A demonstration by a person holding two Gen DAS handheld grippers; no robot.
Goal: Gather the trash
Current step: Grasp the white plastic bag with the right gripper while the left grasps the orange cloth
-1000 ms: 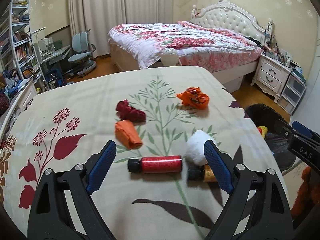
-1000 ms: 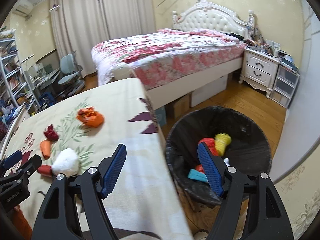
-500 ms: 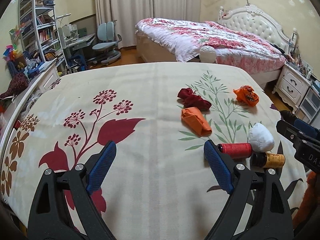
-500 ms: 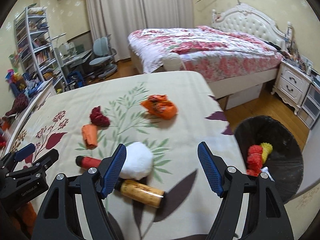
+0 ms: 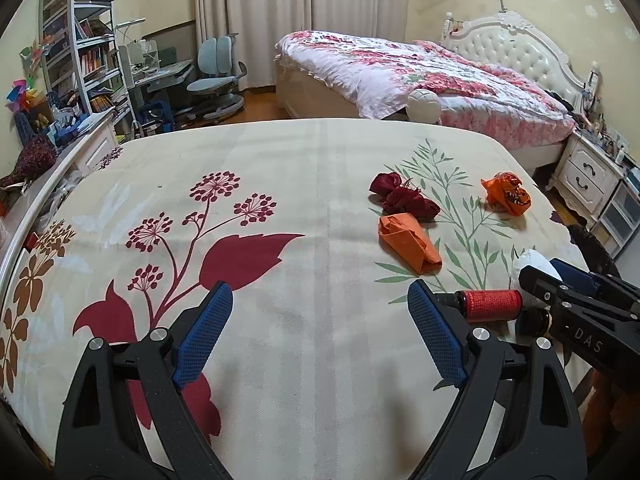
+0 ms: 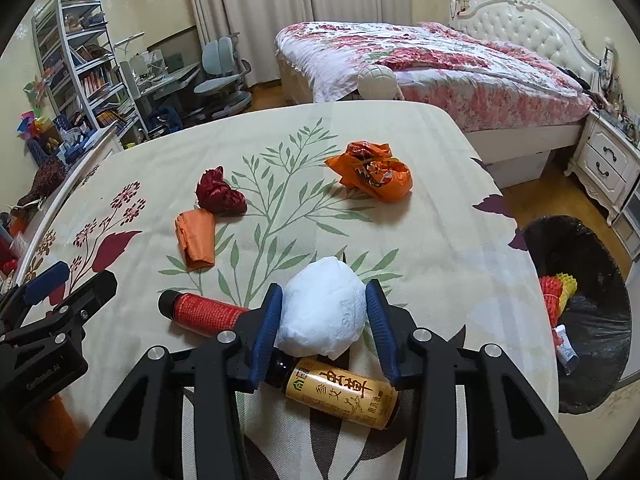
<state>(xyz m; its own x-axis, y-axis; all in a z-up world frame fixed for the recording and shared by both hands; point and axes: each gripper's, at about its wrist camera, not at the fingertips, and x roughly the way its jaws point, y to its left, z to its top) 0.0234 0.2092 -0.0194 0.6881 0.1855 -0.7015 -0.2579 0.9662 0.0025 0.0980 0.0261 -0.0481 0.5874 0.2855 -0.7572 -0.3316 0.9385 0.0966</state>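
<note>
A white paper wad (image 6: 322, 316) lies on the floral tablecloth (image 6: 420, 248), and my right gripper (image 6: 324, 292) is closing around it, with both blue pads touching its sides. A yellow-labelled dark bottle (image 6: 340, 392) lies just under those fingers. A red bottle (image 6: 208, 312) lies to the left of the wad. Further off are a folded orange paper (image 6: 196, 240), a dark red crumple (image 6: 218, 196) and an orange plastic bag (image 6: 372, 176). My left gripper (image 5: 318, 296) hangs open over bare cloth, left of the red bottle (image 5: 494, 305), with nothing between its fingers.
A black-lined bin (image 6: 600, 248) stands on the floor off the table's right edge, with red and yellow items inside. A bed (image 6: 420, 52) and nightstand (image 6: 608, 160) lie beyond. Shelves and a desk with a chair (image 5: 216, 84) fill the left side.
My right gripper swung from over the bin to the table and narrowed its jaws around the white wad. The left gripper shifted left, away from the bottles, and stayed open.
</note>
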